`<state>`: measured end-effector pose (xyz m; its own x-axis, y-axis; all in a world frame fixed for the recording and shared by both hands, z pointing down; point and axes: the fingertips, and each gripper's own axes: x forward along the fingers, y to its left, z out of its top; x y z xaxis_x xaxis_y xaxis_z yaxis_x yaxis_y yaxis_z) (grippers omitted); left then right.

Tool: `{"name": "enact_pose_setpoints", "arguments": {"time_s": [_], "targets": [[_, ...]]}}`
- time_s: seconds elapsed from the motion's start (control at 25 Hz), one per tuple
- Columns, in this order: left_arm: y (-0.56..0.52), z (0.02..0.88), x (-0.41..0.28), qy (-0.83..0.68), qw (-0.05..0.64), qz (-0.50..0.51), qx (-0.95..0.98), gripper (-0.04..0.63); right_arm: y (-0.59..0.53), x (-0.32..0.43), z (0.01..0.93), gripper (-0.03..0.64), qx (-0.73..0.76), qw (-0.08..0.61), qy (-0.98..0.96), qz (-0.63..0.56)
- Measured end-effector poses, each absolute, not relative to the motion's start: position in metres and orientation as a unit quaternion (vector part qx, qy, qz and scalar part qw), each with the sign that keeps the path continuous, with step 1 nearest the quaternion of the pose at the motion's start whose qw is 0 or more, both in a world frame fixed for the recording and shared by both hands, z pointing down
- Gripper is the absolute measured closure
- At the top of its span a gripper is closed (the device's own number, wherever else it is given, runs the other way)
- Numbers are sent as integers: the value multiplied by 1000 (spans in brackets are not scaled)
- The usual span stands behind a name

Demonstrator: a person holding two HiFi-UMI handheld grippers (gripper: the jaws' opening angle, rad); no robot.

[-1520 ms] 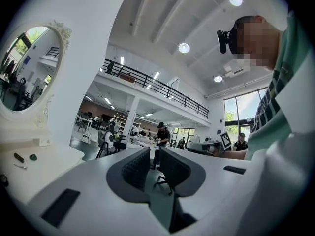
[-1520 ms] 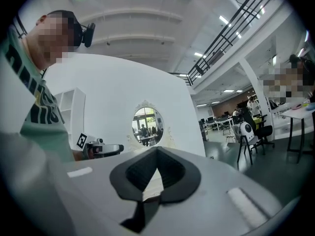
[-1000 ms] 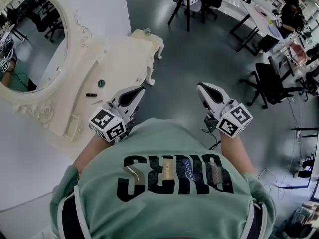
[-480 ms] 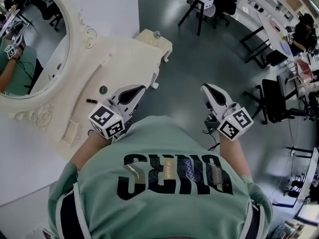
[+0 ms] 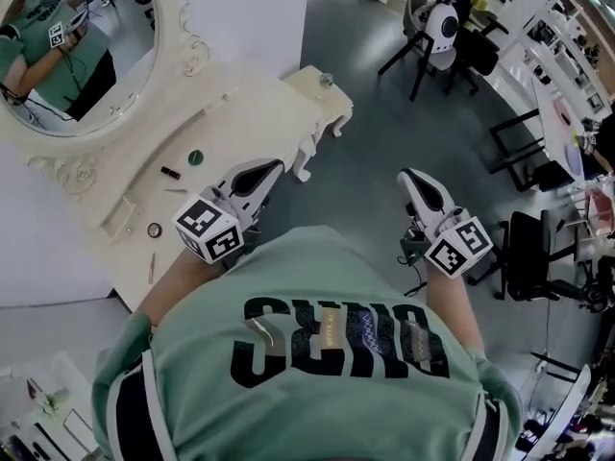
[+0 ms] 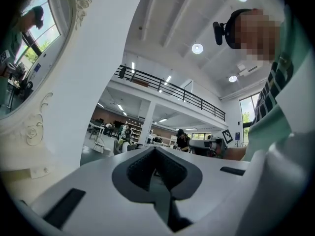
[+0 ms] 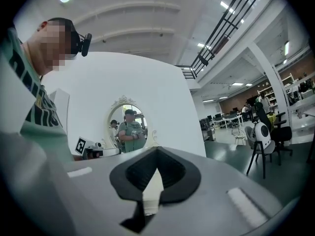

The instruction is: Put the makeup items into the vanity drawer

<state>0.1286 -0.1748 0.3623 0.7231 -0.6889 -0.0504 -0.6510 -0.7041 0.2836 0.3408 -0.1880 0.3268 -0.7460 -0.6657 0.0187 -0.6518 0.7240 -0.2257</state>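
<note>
The cream vanity (image 5: 259,113) stands at the left under its oval mirror (image 5: 77,46). On its top lie a small green round item (image 5: 195,157), a black lipstick (image 5: 170,173), a round compact (image 5: 154,230) and a thin pencil (image 5: 151,268). My left gripper (image 5: 254,174) hovers over the vanity's front edge, right of these items, shut and empty. My right gripper (image 5: 414,181) is held above the grey floor, away from the vanity, also shut and empty. The left gripper (image 6: 156,149) and the right gripper (image 7: 157,149) both point upward into the room in their own views.
Grey floor (image 5: 365,152) lies right of the vanity. An office chair with a white round device (image 5: 444,25) stands at the far right, with desks (image 5: 557,113) and a dark chair (image 5: 524,257) beyond. The mirror (image 7: 129,124) reflects the person.
The head camera has swung so the vanity top shows further along; the compact and pencil have come into view. Both grippers stay shut in about the same place before the body.
</note>
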Motion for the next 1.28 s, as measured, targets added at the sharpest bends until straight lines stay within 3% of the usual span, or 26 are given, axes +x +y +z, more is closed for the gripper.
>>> {"name": "enact_pose_setpoints", "arguments": {"time_s": [0.32,0.52,0.84,1.28], "targets": [[-183,362,110,-399,120,-72,906,592,-213,319,320,609,-320,11,942,-102],[-183,364,68,-446,118,-76,884,592,-235,263,319,609,-256,-46,963,-69],[-144,407,-37,-570,158,-68,803,592,-261,105,352,607,-73,-164,984,-3],[-96,497,-162,-661,231,-62,711,592,-226,-114,512,607,148,-321,932,81]]}}
